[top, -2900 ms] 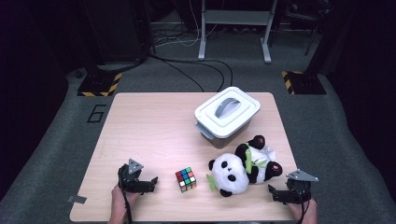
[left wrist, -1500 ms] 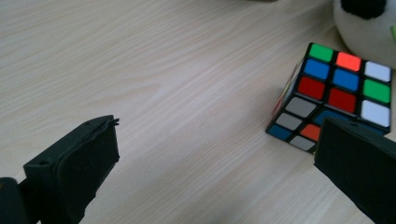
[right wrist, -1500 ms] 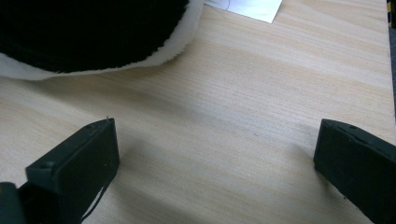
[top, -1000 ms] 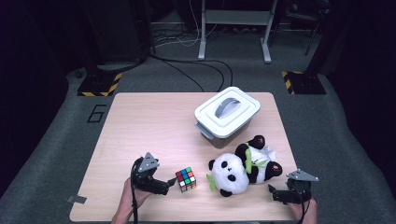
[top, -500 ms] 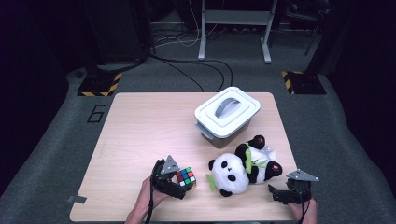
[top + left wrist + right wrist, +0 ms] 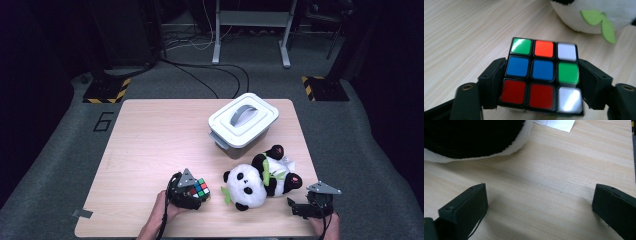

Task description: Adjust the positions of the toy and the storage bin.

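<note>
Multicoloured plastic puzzle cube [image 6: 542,75] sat squarely between left claw [image 6: 192,194] jaws near desk's front edge, clamped for lifting; right claw [image 6: 301,209] rested released at front right corner, idle.

We see a pale wooden table [image 6: 150,145] standing on grey carpet. On it lie a white lidded box [image 6: 243,125] toward the far right, a toy panda [image 6: 260,180] just in front of that box, and a puzzle cube [image 6: 199,189] near the front edge, left of the panda.
</note>
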A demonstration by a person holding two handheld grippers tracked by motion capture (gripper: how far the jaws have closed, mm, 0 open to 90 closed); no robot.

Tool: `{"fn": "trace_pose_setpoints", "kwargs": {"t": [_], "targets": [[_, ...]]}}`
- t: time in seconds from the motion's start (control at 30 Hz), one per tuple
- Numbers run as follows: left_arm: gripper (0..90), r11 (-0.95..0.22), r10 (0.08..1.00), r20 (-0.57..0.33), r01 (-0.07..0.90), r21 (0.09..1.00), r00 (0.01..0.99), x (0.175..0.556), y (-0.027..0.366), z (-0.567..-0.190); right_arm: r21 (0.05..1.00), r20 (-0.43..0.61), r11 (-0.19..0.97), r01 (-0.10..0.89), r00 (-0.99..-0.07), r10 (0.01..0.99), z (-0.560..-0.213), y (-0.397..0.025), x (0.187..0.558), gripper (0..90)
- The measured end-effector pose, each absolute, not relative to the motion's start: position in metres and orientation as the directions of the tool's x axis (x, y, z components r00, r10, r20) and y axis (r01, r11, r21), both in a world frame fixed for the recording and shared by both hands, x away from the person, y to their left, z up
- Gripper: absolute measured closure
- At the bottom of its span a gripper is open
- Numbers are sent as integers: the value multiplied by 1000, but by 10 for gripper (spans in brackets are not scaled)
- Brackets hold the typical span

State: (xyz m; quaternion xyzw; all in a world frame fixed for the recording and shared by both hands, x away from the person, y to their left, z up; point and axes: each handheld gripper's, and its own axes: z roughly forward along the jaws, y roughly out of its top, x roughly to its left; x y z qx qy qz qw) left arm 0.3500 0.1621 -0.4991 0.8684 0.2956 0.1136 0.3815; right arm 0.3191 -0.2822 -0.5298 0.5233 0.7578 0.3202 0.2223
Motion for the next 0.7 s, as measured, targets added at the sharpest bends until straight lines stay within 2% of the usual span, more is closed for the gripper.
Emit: {"fn": "trace_pose_setpoints", "kwargs": {"t": [0.4,0.7], "targets": [[340,-521,606,-16,413,747,795,342,167,-499,717,-1,248,652,-354,935,-530,-282,319,0],[340,-471,669,-4,428,771,743,341,191,-487,718,-3,248,650,-354,935,-530,-282,319,0]]}}
